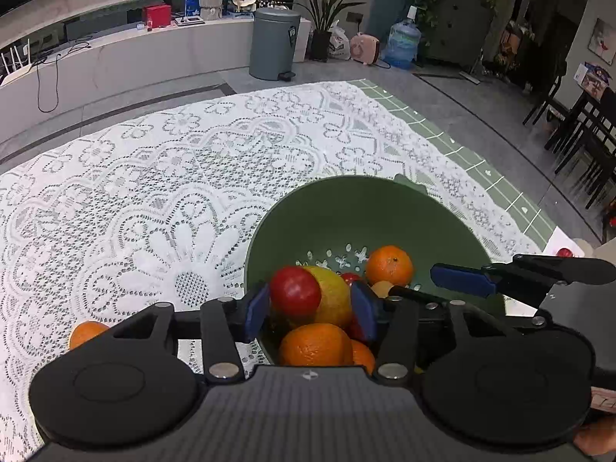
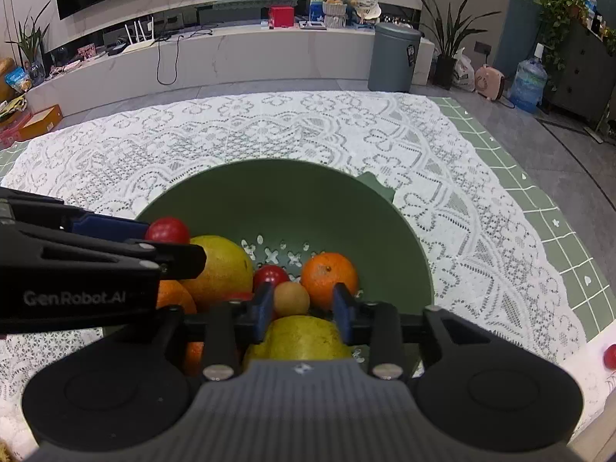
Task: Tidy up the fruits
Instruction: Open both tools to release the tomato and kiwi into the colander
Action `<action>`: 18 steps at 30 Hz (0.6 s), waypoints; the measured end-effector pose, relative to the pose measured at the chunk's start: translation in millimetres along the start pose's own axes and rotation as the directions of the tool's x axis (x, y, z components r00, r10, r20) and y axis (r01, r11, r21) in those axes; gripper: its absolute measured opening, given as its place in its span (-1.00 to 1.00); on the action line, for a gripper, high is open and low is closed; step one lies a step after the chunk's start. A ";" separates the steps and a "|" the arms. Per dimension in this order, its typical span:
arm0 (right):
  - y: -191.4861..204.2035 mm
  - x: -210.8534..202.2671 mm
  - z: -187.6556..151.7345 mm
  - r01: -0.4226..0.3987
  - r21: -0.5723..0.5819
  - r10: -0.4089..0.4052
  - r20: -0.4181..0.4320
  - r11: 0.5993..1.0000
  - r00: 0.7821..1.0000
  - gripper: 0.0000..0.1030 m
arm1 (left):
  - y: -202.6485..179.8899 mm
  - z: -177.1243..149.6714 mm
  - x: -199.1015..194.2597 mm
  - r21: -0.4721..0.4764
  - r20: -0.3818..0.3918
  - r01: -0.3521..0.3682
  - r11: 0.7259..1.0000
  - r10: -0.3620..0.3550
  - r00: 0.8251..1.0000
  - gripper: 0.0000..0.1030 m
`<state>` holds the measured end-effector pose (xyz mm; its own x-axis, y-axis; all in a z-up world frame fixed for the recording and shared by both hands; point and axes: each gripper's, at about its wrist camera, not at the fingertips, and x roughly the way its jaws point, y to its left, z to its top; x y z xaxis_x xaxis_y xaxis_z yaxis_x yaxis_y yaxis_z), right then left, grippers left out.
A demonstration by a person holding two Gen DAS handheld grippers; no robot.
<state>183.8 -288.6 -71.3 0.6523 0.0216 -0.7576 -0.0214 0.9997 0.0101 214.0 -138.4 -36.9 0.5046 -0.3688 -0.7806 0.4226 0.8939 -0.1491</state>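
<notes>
Most of the fruit is already piled in the green plastic colander bowl (image 2: 292, 192), which sits on the white lace tablecloth (image 1: 154, 177) toward its right edge. The left gripper (image 1: 312, 306) hangs over the pile with its jaws parted around a small red apple (image 1: 294, 290), pads not pressing it (looks let go to me). The right gripper (image 2: 302, 310) is also spread, a small tan round fruit (image 2: 291, 298) loose between its fingers. Still left: one orange mandarin (image 1: 86, 333) out on the cloth near the front edge.
</notes>
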 end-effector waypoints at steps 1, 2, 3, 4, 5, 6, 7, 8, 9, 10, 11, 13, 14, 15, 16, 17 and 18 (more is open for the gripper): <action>-0.1 -1.6 -0.3 -0.002 0.001 0.002 0.007 1.000 1.000 -0.20 | -0.3 0.2 -2.1 -0.002 0.004 0.001 1.000 -0.001 1.000 0.15; -0.3 -3.6 -0.7 -0.007 0.000 0.007 0.017 1.000 1.000 -0.11 | -0.5 0.6 -4.5 -0.004 0.008 0.004 1.000 -0.004 1.000 0.16; -0.3 -5.0 -1.1 -0.014 -0.003 0.014 0.024 1.000 1.000 -0.04 | -0.9 0.8 -7.1 -0.007 0.013 0.008 1.000 -0.007 1.000 0.17; 0.5 -6.3 -1.5 -0.014 -0.006 0.014 0.029 1.000 0.999 0.09 | -1.2 0.9 -9.5 -0.010 0.018 0.009 1.000 -0.009 1.000 0.17; 1.2 -7.5 -1.8 -0.009 -0.010 0.010 0.035 1.000 0.999 0.21 | -1.4 0.9 -12.4 -0.013 0.024 0.009 1.000 -0.008 1.000 0.17; 1.4 -9.4 -2.7 -0.003 -0.013 0.004 0.043 1.000 0.999 0.26 | -2.0 1.0 -15.6 -0.016 0.031 0.008 1.000 -0.007 1.000 0.18; 1.6 -11.7 -3.5 0.000 -0.015 0.001 0.053 1.000 0.999 0.33 | -2.5 0.8 -18.9 -0.017 0.039 0.004 1.000 -0.004 0.999 0.18; 1.5 -13.7 -4.2 0.000 -0.015 0.001 0.062 1.000 0.998 0.39 | -3.2 0.5 -22.2 -0.018 0.046 0.003 1.000 -0.002 0.999 0.18; 1.3 -16.6 -4.7 -0.001 -0.013 0.002 0.073 1.000 0.997 0.43 | -4.0 0.2 -25.8 -0.018 0.054 0.000 1.000 0.001 0.999 0.19; 1.1 -19.0 -5.3 -0.001 -0.011 0.001 0.082 1.000 0.997 0.51 | -4.8 0.1 -28.9 -0.018 0.061 -0.004 1.000 0.005 0.998 0.19; 0.7 -21.7 -6.1 0.001 -0.009 0.000 0.093 1.000 0.996 0.56 | -5.3 -0.5 -32.7 -0.019 0.069 -0.006 1.000 0.007 0.998 0.21; 0.5 -26.8 -7.3 0.005 -0.007 -0.004 0.109 1.000 0.994 0.59 | -4.8 -1.4 -39.7 -0.026 0.083 -0.011 1.000 0.013 0.996 0.22; 0.7 -29.0 -8.1 0.008 -0.008 -0.007 0.116 1.000 0.993 0.61 | -4.3 -2.1 -43.1 -0.033 0.089 -0.012 0.999 0.015 0.996 0.22; 0.7 -31.2 -8.9 0.011 -0.009 -0.010 0.121 1.000 0.993 0.62 | -3.6 -2.9 -46.6 -0.040 0.093 -0.011 0.999 0.015 0.996 0.22; 1.4 -33.9 -10.0 0.015 -0.011 -0.014 0.129 1.000 0.992 0.63 | -2.6 -4.2 -49.8 -0.046 0.096 -0.008 0.999 0.013 0.995 0.22; 1.8 -36.8 -10.8 0.017 -0.010 -0.016 0.138 1.000 0.990 0.64 | -1.7 -5.7 -52.6 -0.052 0.101 -0.005 0.999 0.011 0.995 0.22; 1.9 -40.5 -12.3 0.016 -0.008 -0.015 0.153 1.000 0.988 0.64 | -0.2 -7.5 -56.0 -0.060 0.104 -0.002 0.998 0.009 0.994 0.22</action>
<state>148.0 -287.7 -48.6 0.7606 0.0082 -0.6492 -0.0169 0.9998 -0.0072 180.1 -116.0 2.3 0.5841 -0.3857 -0.7142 0.3757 0.9084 -0.1833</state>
